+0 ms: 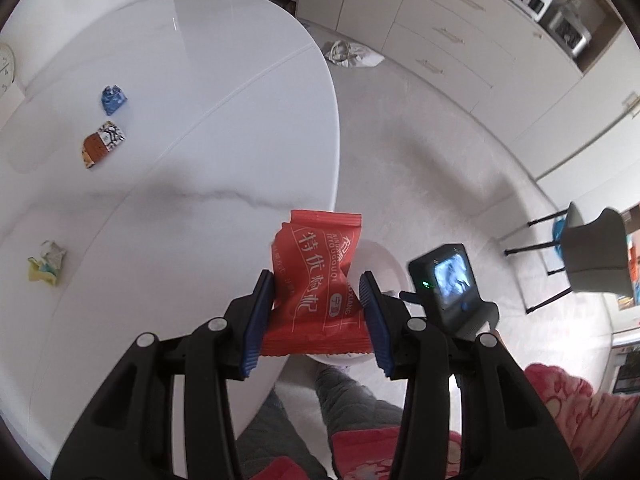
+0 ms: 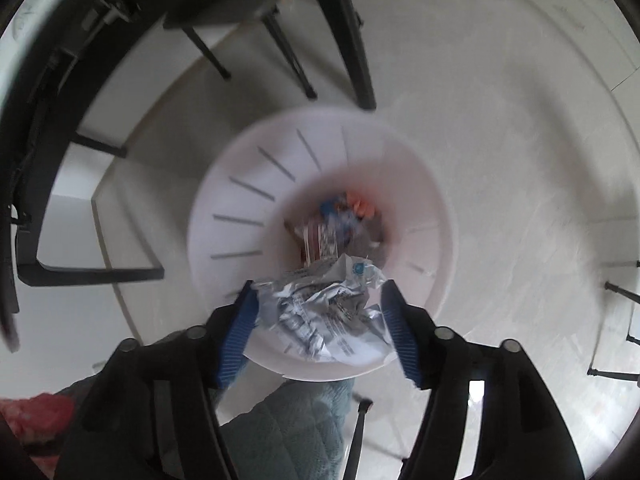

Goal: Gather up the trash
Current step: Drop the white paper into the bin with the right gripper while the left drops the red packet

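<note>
A white cloth bag [image 1: 352, 55] lies on the floor beside pale cabinets [image 1: 452, 36].

Both wrist views downward, sharing white bin [image 2: 320, 240]

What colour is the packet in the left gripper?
Red packet with white lettering, clearest in the left wrist view.

The white oval table [image 1: 192, 92], faintly grey-veined with a thin seam across it, carries three bits of trash: a blue crumpled wrapper [image 1: 113, 99] and just beside it a brown-and-patterned wrapper [image 1: 103, 144], both toward the far left edge, and a yellow-and-silver crumpled wrapper [image 1: 47, 264] near the near left edge. On the pale floor [image 2: 500, 140] stand a white slotted bin [image 2: 248, 200] holding wrappers, beside dark chair legs [image 2: 292, 60], and a tied white bag [image 1: 352, 55] lies beyond the table's far edge
</note>
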`<control>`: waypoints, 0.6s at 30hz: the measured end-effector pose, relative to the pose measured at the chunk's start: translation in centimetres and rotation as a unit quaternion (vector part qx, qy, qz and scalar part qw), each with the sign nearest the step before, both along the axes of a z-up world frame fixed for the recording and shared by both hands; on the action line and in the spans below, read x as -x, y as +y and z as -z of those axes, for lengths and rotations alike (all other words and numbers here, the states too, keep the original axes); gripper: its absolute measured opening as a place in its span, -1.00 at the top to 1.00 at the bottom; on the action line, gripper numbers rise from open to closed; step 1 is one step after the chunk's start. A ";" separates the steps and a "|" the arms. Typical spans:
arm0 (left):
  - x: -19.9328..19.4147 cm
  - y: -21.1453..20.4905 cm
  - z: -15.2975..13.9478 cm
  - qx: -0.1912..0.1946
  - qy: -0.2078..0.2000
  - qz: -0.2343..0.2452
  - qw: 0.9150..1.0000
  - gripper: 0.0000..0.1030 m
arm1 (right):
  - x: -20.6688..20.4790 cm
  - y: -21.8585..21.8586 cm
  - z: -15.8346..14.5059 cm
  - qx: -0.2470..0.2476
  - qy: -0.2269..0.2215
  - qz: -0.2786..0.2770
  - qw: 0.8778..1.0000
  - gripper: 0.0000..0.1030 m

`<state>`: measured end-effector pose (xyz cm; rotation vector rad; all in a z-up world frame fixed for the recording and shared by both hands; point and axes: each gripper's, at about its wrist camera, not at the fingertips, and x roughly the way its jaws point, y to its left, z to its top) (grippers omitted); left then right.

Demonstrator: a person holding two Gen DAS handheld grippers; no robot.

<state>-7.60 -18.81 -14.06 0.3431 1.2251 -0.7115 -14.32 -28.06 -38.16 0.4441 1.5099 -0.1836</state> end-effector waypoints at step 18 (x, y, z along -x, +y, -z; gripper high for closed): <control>3.6 -5.5 7.8 -0.044 0.043 0.081 0.995 0.13 | 6.8 -3.9 -10.9 0.099 -0.073 -0.002 0.992 -0.95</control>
